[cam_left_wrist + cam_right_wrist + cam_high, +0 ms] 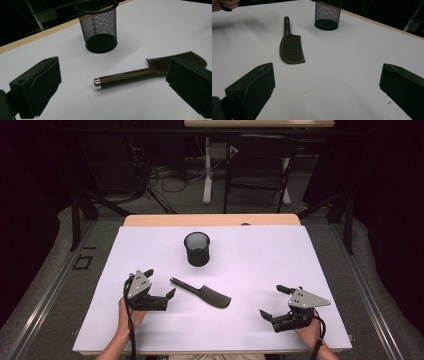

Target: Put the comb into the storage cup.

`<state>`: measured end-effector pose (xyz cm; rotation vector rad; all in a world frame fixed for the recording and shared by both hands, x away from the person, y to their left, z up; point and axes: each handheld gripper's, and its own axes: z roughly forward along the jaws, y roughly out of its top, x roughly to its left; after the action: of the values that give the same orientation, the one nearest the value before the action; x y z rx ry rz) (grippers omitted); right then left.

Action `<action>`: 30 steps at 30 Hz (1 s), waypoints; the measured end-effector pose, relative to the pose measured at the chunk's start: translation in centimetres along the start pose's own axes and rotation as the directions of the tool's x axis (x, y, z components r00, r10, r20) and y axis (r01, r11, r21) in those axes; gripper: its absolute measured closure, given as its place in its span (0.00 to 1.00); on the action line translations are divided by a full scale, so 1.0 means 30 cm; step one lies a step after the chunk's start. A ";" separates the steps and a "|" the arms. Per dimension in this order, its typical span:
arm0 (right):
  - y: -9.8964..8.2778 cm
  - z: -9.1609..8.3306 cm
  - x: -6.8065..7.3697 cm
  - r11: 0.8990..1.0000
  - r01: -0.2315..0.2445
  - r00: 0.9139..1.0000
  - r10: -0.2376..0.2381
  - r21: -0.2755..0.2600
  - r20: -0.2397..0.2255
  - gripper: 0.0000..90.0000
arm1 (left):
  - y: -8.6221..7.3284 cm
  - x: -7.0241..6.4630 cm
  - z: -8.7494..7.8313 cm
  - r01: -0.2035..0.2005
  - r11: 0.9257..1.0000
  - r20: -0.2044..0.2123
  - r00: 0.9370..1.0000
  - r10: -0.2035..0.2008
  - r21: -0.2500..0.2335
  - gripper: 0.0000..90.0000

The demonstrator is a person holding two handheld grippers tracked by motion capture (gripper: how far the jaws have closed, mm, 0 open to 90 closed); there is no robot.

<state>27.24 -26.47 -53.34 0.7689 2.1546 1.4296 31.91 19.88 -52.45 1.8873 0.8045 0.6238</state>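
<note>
Left gripper (161, 283) sits on the white table (280, 260) with jaws spread wide, nothing between them, hand behind it at the near edge. Straight off its open jaws lies the comb (202, 293), flat on the sheet, handle end with the metal cap pointing at this gripper, toothed head trailing away toward the other one. In the left gripper view the handle (125, 77) lies across the gap between the two pads, ahead of them, not yet between them. Beyond the comb, farther from both tools, stands the black mesh cup (196, 248), upright, empty as far as I can see. Right gripper (272, 301) is also fully open and empty, parked well apart from the comb; from its view the comb head (292, 49) lies ahead and to its left, the cup (327, 14) behind that. My read: pre-grasp stage, nothing picked up, left tool is the likely picker since it's nearest the handle. Next move probably calls for easing the left jaws forward and down so they straddle the handle near the capped end, then closing across its thin width. Handle is low and slim, so the pads need to go nearly to the sheet. Cup drop-in looks like the goal.
</note>
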 end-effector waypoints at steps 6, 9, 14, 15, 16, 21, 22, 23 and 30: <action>0.000 0.001 -0.001 1.000 -0.002 1.000 0.002 0.002 0.003 0.00 | 0.013 0.008 0.031 -0.001 1.000 0.002 1.000 0.001 0.018 0.00; 0.003 0.002 0.001 1.000 0.001 1.000 -0.001 -0.001 0.004 0.00 | 0.017 0.013 0.052 0.002 1.000 0.000 1.000 -0.002 0.028 0.00; 0.004 0.005 0.003 1.000 0.007 1.000 -0.007 0.004 0.000 0.00 | 0.025 0.025 0.078 0.005 0.999 0.000 1.000 -0.005 0.039 0.00; 0.004 0.005 0.003 1.000 0.006 1.000 -0.006 0.000 0.001 0.00 | 0.028 0.026 0.084 0.002 0.999 0.000 1.000 -0.002 0.046 0.00; 0.004 0.005 0.003 1.000 0.005 1.000 -0.005 0.001 0.002 0.00 | 0.028 0.025 0.088 0.007 0.999 0.001 1.000 -0.007 0.045 0.00; 0.003 0.005 0.002 1.000 0.006 1.000 -0.006 0.004 0.000 0.00 | 0.035 0.031 0.106 0.003 0.998 -0.002 1.000 -0.003 0.060 0.00; 0.003 0.005 0.002 1.000 0.005 1.000 -0.005 0.005 0.000 0.00 | 0.037 0.033 0.111 0.004 0.998 -0.002 1.000 -0.004 0.061 0.00; 0.003 0.006 0.002 1.000 0.004 1.000 -0.004 0.005 0.000 0.00 | 0.038 0.034 0.115 0.007 0.998 -0.005 1.000 -0.007 0.062 0.00; 0.003 0.007 0.002 1.000 0.007 1.000 -0.007 0.005 0.000 0.00 | 0.048 0.040 0.139 0.007 0.996 -0.019 1.000 -0.005 0.084 0.00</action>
<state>27.33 -26.25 -53.34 0.7622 2.1594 1.4206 36.02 17.93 -52.76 1.9569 0.8598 0.6130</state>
